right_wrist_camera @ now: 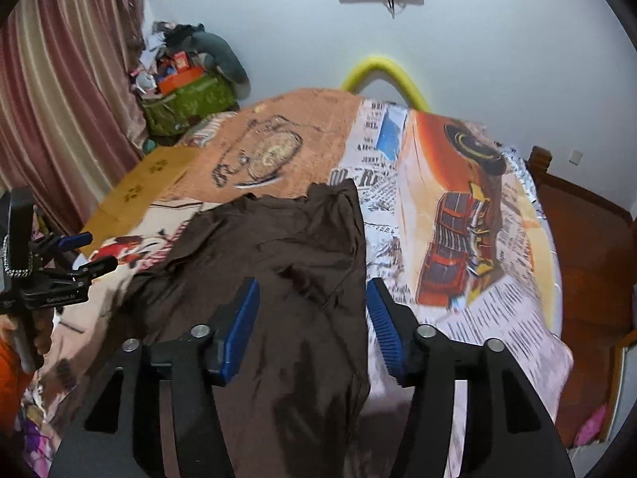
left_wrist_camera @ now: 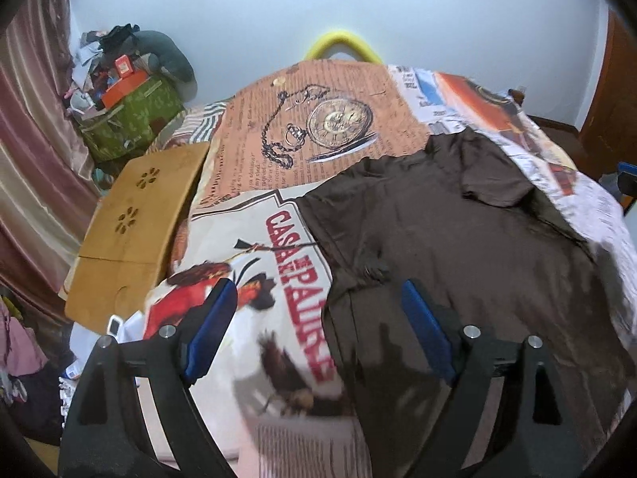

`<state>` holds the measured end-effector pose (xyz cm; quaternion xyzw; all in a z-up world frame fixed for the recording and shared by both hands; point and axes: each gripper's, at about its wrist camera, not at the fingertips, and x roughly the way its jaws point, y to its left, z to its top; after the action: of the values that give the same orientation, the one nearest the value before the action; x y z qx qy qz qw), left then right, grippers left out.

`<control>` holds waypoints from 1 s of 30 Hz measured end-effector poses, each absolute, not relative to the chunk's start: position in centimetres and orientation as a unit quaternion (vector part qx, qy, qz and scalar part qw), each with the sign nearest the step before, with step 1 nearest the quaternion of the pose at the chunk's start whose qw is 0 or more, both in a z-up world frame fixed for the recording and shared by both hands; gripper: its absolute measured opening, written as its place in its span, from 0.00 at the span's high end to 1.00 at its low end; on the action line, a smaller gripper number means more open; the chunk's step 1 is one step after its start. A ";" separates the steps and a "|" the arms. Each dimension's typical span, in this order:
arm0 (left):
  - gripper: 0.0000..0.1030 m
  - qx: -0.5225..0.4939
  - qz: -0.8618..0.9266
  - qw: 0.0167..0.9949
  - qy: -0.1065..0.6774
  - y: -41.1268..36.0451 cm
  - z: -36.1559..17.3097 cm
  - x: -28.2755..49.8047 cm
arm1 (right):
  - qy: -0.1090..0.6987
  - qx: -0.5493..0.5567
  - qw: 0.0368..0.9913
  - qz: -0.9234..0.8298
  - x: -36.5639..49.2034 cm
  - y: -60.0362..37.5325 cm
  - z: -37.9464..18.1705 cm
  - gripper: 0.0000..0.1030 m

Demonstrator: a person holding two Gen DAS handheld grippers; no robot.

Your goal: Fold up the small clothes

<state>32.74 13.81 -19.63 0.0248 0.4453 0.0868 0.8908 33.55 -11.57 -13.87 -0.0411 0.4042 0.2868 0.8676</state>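
One brown T-shirt [left_wrist_camera: 458, 231] lies spread on the bed's printed sheet [left_wrist_camera: 278, 127], its hem toward the near edge and its collar end toward the far wall; in the left wrist view one short sleeve [left_wrist_camera: 493, 183] is turned in over the body at the far right. It looks like thin, limp knit, so I judge it light and soft, with no stiffness to hold a crease alone; it will drape and drag rather than slide as a sheet, and a pinch through one layer only would probably leave the layer beneath behind. The best holds, as I read it, are the edges: the left side seam near the hem [left_wrist_camera: 338, 279] for one gripper, and the right edge [right_wrist_camera: 360, 263] for the other, so a lengthwise fold can be carried across evenly.

The cloth is plain dark brown, unprinted, faintly glossy, and creased in shallow ripples, with a rumpled far edge in the right wrist view.

The left gripper [left_wrist_camera: 318, 310] stands wide apart and empty, straddling the shirt's left border above the sheet. The right gripper [right_wrist_camera: 312, 306] is also apart and holds nothing, with the shirt's right border showing between its blue pads [right_wrist_camera: 243, 318].
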 end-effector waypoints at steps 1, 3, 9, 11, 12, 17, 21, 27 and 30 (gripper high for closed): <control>0.17 0.023 0.086 0.892 0.444 13.6 -19.1 31.9 | 0.401 -0.041 0.869 0.287 32.8 -11.9 -13.4 0.43; 0.15 0.019 0.084 0.894 0.440 13.3 -18.0 30.0 | 0.397 -0.038 0.870 0.288 31.3 -12.6 -12.5 0.41; 0.10 -0.017 0.072 0.893 0.444 12.9 -16.8 24.7 | 0.391 -0.043 0.876 0.280 26.6 -14.3 -11.5 0.40; 0.10 -0.028 0.072 0.888 0.453 12.7 -17.2 23.3 | 0.395 -0.041 0.875 0.277 25.4 -14.9 -11.9 0.39; 0.10 -0.035 0.070 0.885 0.458 12.8 -17.6 22.5 | 0.401 -0.038 0.873 0.275 24.7 -15.3 -12.4 0.39; 0.10 -0.070 0.057 0.864 0.495 12.9 -20.3 19.3 | 0.429 -0.033 0.865 0.259 22.1 -16.9 -15.4 0.39; 0.10 -0.088 0.049 0.844 0.527 12.8 -23.1 17.3 | 0.462 -0.020 0.852 0.246 20.5 -19.0 -18.7 0.39; 0.20 -0.110 0.027 0.821 0.559 11.9 -26.1 14.8 | 0.512 -0.003 0.833 0.209 19.7 -22.3 -23.1 0.39; 0.29 -0.116 0.022 0.828 0.547 11.5 -26.0 14.0 | 0.531 0.007 0.824 0.200 19.6 -23.1 -24.9 0.39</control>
<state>14.02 11.45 -26.05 -0.1161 0.5475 0.0217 0.8285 19.57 -23.13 -24.89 0.0074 0.5307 0.1997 0.8237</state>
